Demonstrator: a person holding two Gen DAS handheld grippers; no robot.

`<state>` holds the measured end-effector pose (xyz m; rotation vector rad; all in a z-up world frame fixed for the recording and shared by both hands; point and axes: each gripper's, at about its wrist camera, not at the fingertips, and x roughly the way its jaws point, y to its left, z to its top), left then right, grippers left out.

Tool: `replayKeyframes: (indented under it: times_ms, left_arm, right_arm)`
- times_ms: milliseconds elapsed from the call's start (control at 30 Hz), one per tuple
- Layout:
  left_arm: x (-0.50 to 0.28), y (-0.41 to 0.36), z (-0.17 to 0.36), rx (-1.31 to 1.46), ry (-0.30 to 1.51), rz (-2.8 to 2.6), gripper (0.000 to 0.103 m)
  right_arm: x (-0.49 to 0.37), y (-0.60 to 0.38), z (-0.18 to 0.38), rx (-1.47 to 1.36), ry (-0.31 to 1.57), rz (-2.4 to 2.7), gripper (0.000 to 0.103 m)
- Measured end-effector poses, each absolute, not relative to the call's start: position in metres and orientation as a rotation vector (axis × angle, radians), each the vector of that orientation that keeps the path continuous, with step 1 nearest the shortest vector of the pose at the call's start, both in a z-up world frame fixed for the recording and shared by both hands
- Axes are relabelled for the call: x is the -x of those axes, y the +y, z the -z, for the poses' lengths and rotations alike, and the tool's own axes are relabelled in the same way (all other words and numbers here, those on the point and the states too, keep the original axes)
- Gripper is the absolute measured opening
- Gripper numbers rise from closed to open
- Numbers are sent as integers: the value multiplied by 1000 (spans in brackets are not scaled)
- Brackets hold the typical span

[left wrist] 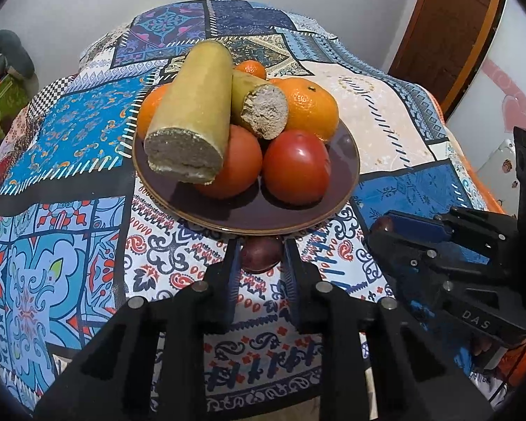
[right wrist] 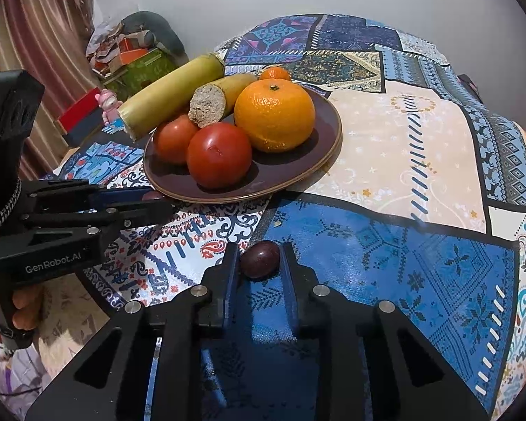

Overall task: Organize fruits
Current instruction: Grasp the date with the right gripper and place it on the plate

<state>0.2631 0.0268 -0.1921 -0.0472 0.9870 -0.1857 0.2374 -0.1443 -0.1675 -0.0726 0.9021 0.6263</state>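
Observation:
A dark brown plate [left wrist: 298, 217] [right wrist: 298, 172] sits on the patterned cloth and holds two red tomatoes [left wrist: 296, 166] [right wrist: 219, 154], oranges [left wrist: 312, 107] [right wrist: 275, 119] and two yellow-green cut stalks [left wrist: 189, 108] [right wrist: 168, 96]. My left gripper [left wrist: 261, 252] is shut on a small dark purple fruit [left wrist: 261, 254] just in front of the plate's near rim. My right gripper [right wrist: 259, 259] is shut on another dark purple fruit [right wrist: 259, 258], low over the blue cloth patch to the plate's right. Each gripper shows in the other's view [left wrist: 435, 242] [right wrist: 98, 210].
The patchwork tablecloth [left wrist: 70, 140] [right wrist: 403, 140] covers the whole table. Boxes and clutter [right wrist: 129, 59] stand beyond the table's left side by a curtain. A white wall runs behind the table, and a wooden door frame [left wrist: 452, 28] is at the right.

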Motion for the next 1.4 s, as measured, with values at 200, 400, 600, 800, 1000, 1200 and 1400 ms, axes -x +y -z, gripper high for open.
replayKeyframes:
  times_ms: [200,400,600,800,1000,1200,1400]
  left_arm:
    - [-251,28,180,44,958,185,24]
    - [-246,31,159,59,902,183,24]
    - [-256,29,148,64,872,178,24]
    - [-268,28,155,69,889,177,24]
    - [-276,28,164,75,904,175,24]
    - [-281,29,171,85,919,174,24]
    - [-282,29,176,87,933,169,24]
  right_arm:
    - [-234,-147,159,74,878,-624,21]
    - [-238,-145,142,72,835,-639,21]
    - [-247,-134,134,86,799,-641,21]
    - [-255,-130,139,90,808,-639,21]
    - [-264,-127,143,100,817,-632,21]
    - [-271,-123,149,110,836,-634,21]
    - [-270,-120,149,124,835,-631,22]
